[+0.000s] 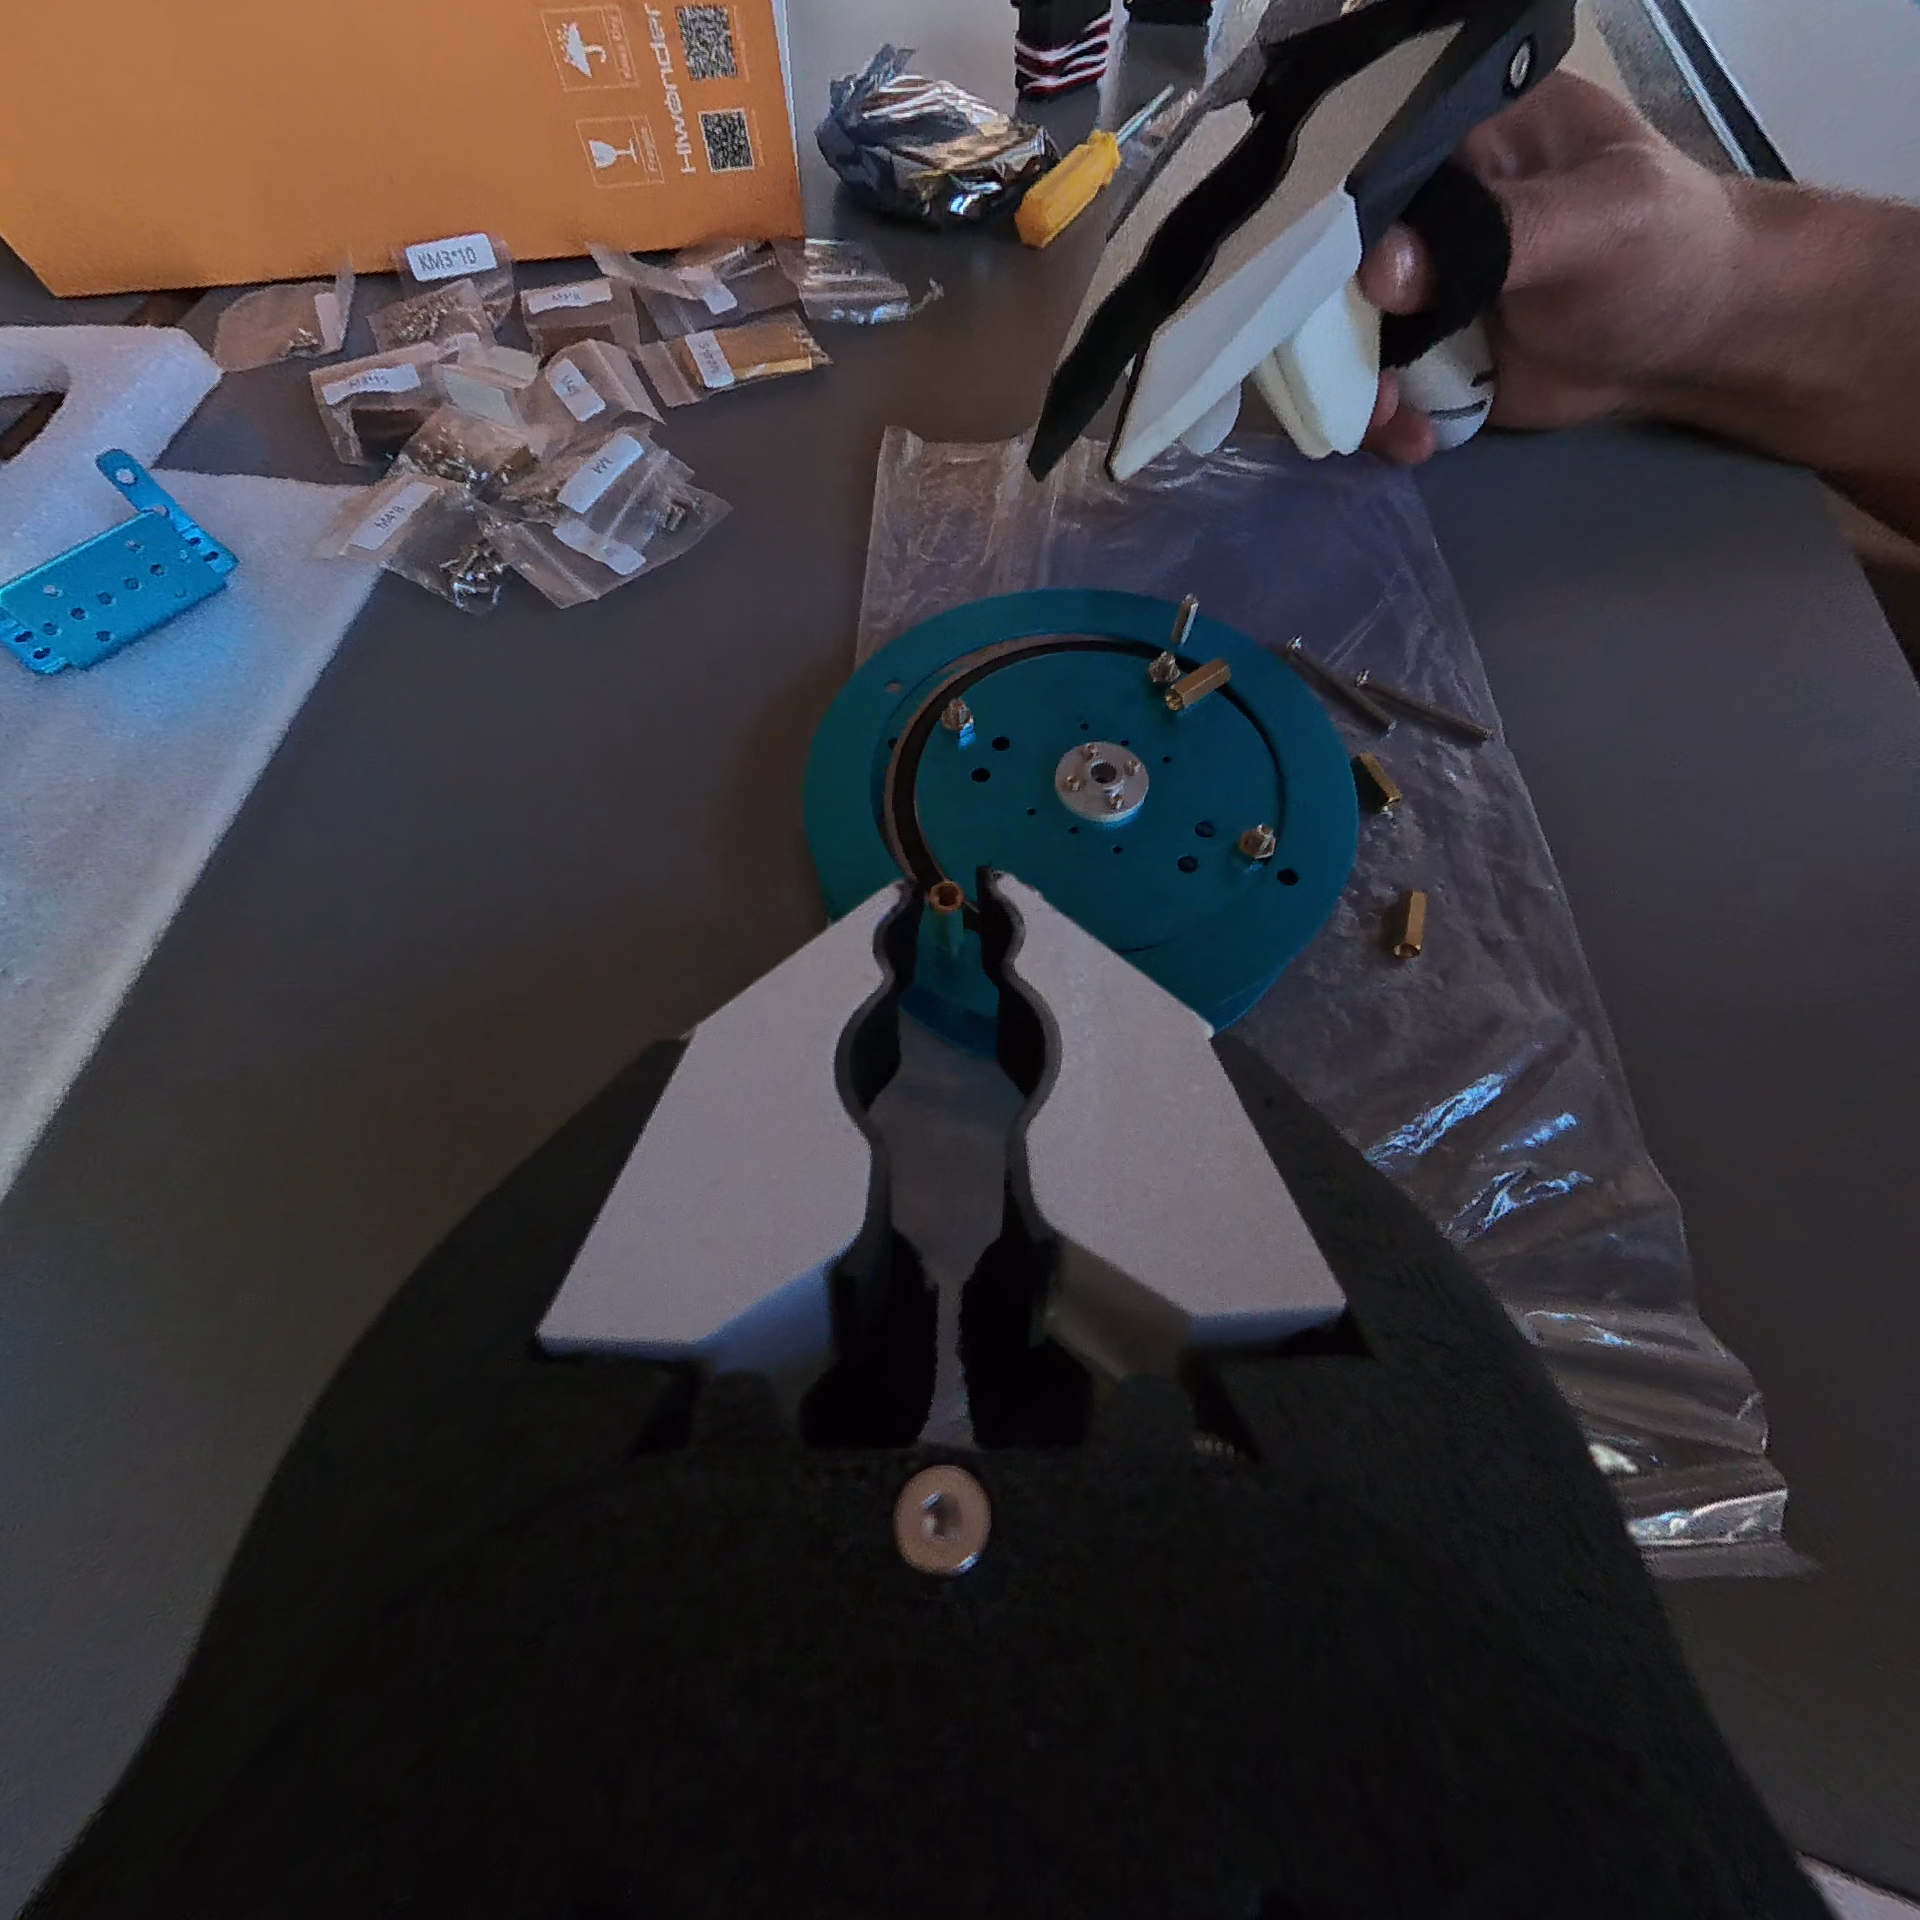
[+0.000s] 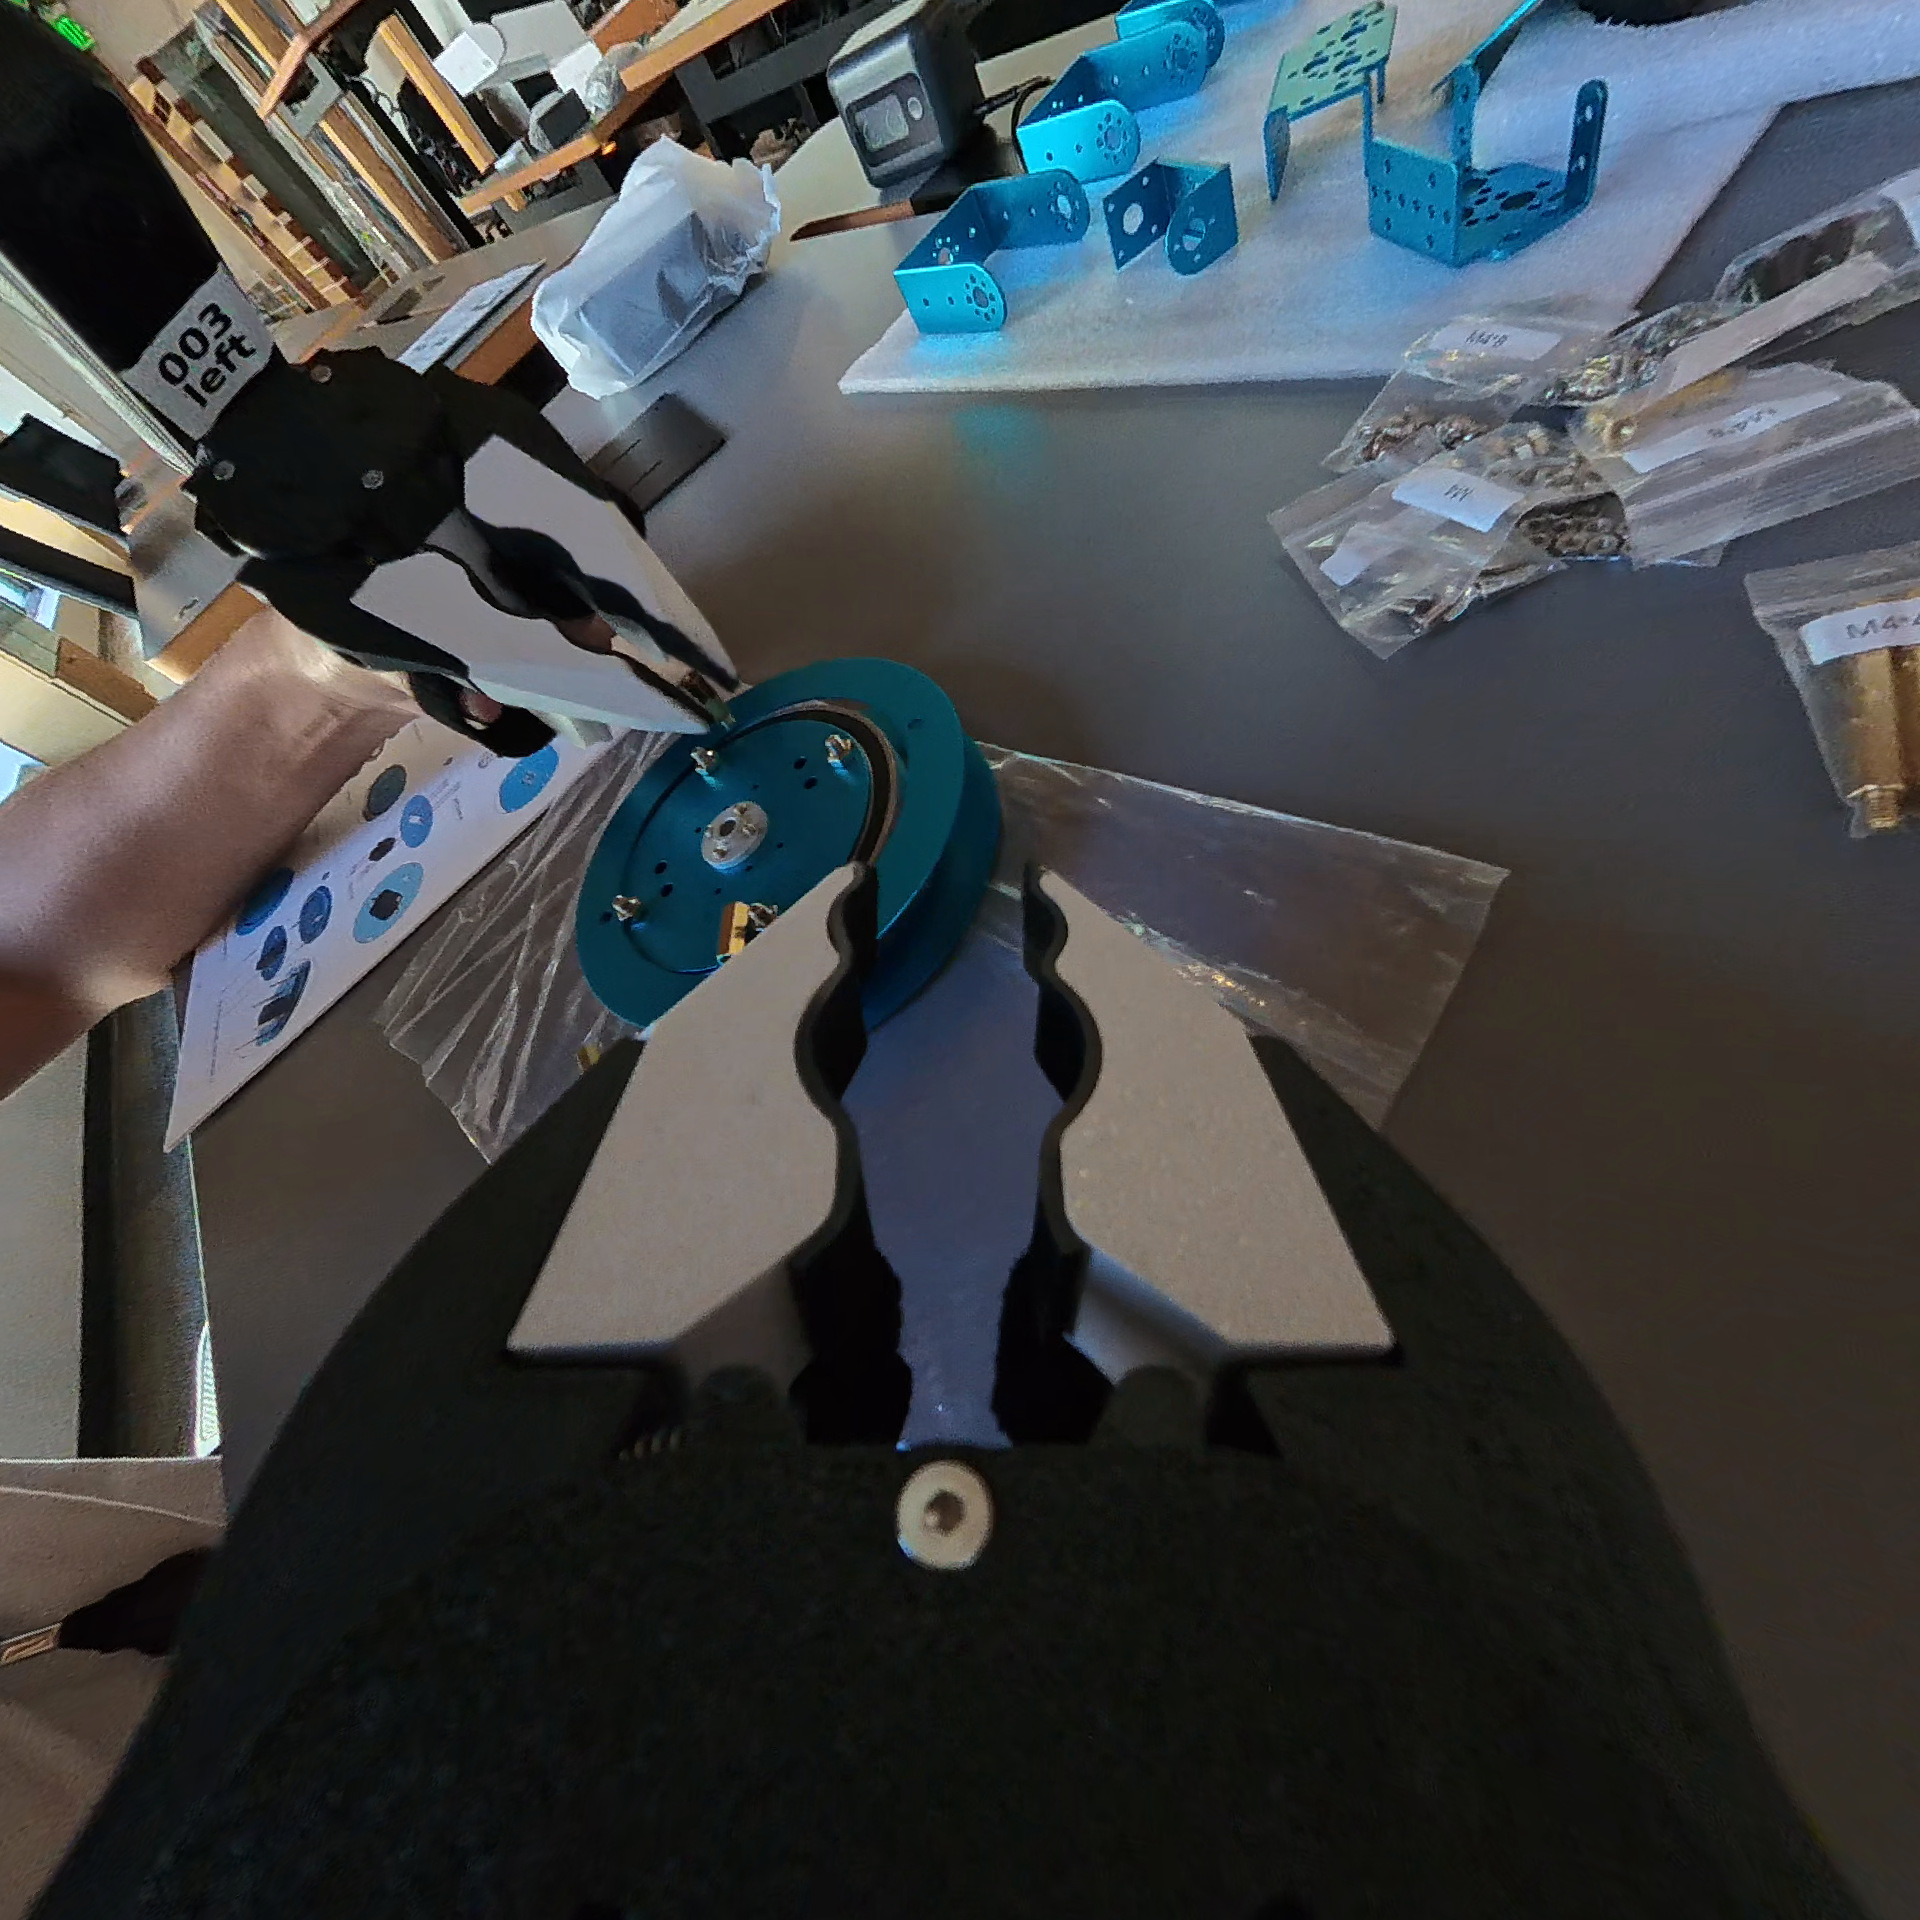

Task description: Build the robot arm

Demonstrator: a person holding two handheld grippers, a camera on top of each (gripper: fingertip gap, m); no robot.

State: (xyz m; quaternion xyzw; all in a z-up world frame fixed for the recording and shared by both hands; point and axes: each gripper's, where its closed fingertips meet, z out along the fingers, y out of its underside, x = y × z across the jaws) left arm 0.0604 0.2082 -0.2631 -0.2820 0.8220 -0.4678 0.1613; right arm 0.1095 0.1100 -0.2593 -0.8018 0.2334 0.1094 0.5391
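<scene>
A round blue metal disc assembly (image 1: 1081, 821) lies on a clear plastic bag (image 1: 1455, 1039) on the dark table. Brass standoffs stand on its top face around a silver hub. My left gripper (image 1: 951, 888) is shut on one upright brass standoff (image 1: 945, 896) at the disc's near edge. In the right wrist view the left gripper (image 2: 717, 709) touches the far rim of the disc (image 2: 810, 800). My right gripper (image 2: 945, 878) is open and empty, hovering over the disc's near edge and the bag (image 2: 1247, 883). It also shows in the left wrist view (image 1: 1081, 468), held by a hand.
Loose brass standoffs (image 1: 1408, 923) and long screws (image 1: 1423, 707) lie on the bag. Small bags of hardware (image 1: 499, 436), an orange box (image 1: 364, 125) and a yellow screwdriver (image 1: 1070, 187) lie behind. Blue brackets (image 2: 1195, 177) sit on white foam; an instruction sheet (image 2: 343, 914) lies beside the disc. About 12 cm separates my left fingertips from my right.
</scene>
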